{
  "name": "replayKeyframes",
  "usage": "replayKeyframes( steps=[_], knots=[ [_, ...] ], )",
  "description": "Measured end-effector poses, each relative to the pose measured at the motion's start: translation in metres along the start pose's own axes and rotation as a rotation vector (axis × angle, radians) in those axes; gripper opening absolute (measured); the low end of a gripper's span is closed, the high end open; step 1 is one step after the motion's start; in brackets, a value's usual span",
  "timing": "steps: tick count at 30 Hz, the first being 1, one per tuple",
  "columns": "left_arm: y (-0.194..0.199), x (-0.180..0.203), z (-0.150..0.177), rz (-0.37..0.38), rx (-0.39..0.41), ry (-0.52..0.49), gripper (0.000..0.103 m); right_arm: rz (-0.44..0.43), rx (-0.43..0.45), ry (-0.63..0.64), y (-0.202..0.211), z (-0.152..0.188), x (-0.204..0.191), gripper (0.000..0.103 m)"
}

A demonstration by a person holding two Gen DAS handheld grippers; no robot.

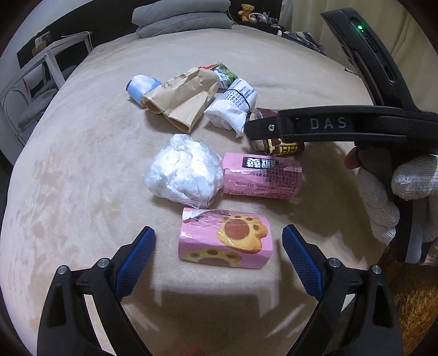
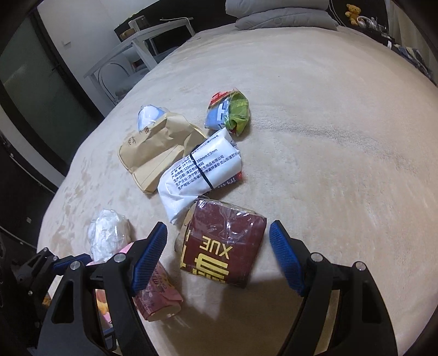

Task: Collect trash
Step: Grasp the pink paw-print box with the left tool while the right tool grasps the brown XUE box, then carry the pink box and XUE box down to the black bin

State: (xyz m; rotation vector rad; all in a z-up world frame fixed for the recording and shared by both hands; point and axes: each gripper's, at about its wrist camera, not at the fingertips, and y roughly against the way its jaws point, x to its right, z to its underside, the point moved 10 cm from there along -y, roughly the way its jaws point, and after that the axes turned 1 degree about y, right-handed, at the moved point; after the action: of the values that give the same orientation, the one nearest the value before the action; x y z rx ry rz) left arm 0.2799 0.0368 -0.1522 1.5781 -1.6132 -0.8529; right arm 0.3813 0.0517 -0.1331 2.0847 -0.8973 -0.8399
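Several pieces of trash lie on a beige bed cover [image 1: 82, 164]. My left gripper [image 1: 219, 235] is open around a pink paw-print box [image 1: 224, 246], and its blue pads stand clear of the box's ends. Beyond it lie a crumpled white plastic bag [image 1: 183, 172] and a pink printed carton [image 1: 262, 178]. My right gripper [image 2: 219, 227] is open over a dark red packet [image 2: 224, 246] with gold letters, its pads apart from it. A gloved hand [image 1: 383, 197] holds that gripper. Farther off lie a white printed packet [image 2: 199, 172], a brown paper bag [image 2: 153, 150], a green wrapper [image 2: 230, 112] and a blue-white packet [image 2: 149, 115].
Grey pillows [image 1: 180, 16] are stacked at the head of the bed, with a teddy bear [image 1: 246, 11] behind them. A white chair and small table [image 1: 41, 76] stand off the bed's left side. The bed cover stretches wide to the right of the trash.
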Motion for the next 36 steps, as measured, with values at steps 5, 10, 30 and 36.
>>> replayKeyframes(
  steps=[5, 10, 30, 36],
  knots=[
    [-0.005, -0.006, 0.002, -0.052, -0.011, -0.003, 0.068, 0.049, 0.002, 0.049, -0.006, 0.000, -0.004, 0.067],
    [0.000, -0.009, 0.001, -0.044, 0.012, 0.013, 0.061, 0.048, 0.012, 0.054, -0.004, 0.002, -0.004, 0.066],
    [0.035, -0.008, 0.012, -0.006, 0.124, 0.085, 0.061, 0.018, 0.140, -0.035, 0.071, 0.034, 0.021, 0.066],
    [0.048, -0.004, 0.020, 0.011, 0.165, 0.107, 0.061, -0.002, 0.182, -0.049, 0.096, 0.053, 0.022, 0.066]
  ],
)
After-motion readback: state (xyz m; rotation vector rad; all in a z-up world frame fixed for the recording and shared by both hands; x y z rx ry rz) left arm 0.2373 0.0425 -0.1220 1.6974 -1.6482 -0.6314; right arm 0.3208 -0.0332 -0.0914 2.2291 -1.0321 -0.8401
